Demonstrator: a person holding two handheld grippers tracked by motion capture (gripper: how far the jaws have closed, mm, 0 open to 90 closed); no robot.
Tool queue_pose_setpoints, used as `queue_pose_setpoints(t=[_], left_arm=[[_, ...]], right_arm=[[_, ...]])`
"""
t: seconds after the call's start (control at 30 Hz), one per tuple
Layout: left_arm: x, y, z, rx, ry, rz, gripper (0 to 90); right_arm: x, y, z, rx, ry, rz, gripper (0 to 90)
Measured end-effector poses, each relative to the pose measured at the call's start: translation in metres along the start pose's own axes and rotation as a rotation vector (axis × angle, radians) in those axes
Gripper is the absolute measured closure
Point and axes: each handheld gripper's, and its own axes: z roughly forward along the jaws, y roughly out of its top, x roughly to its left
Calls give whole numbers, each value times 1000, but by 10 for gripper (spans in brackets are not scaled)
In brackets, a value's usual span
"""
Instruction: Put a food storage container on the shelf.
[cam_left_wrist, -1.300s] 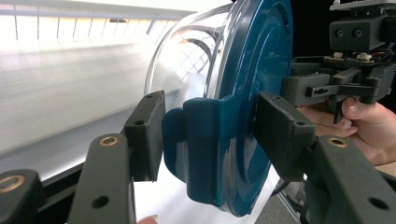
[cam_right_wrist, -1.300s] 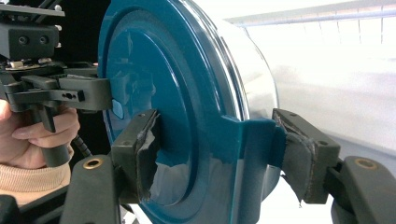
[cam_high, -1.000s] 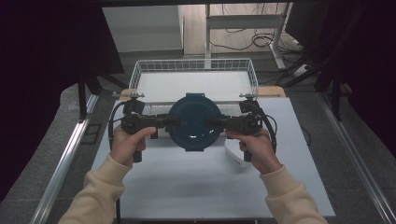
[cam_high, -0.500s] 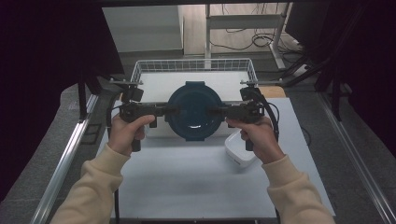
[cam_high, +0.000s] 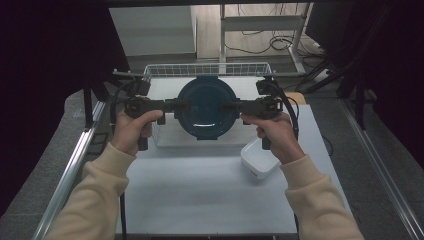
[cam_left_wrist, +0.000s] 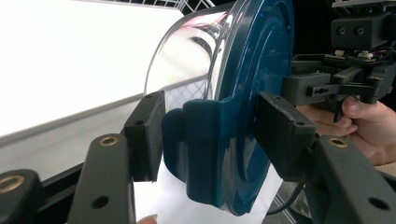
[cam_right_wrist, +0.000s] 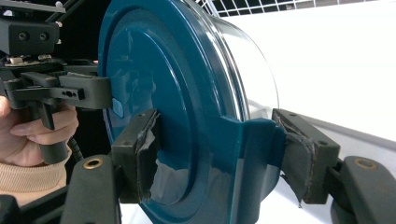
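The round lidded container (cam_high: 204, 106) hangs clear of the table, gripped on its left clip by the left gripper (cam_high: 176, 106) and on its right by the right gripper (cam_high: 231, 106), over the wire basket's (cam_high: 207, 69) near edge; lifting looks done; setting it down remains.
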Motion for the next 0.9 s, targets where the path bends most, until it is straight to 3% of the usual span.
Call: queue_pose_setpoints(t=[0.6, 0.9], left_arm=[[22, 39, 12, 13, -12, -9, 451], [41, 52, 24, 6, -41, -44, 450]], right_arm=[[-17, 38, 12, 12, -7, 11, 344], [-30, 56, 21, 25, -25, 24, 350]])
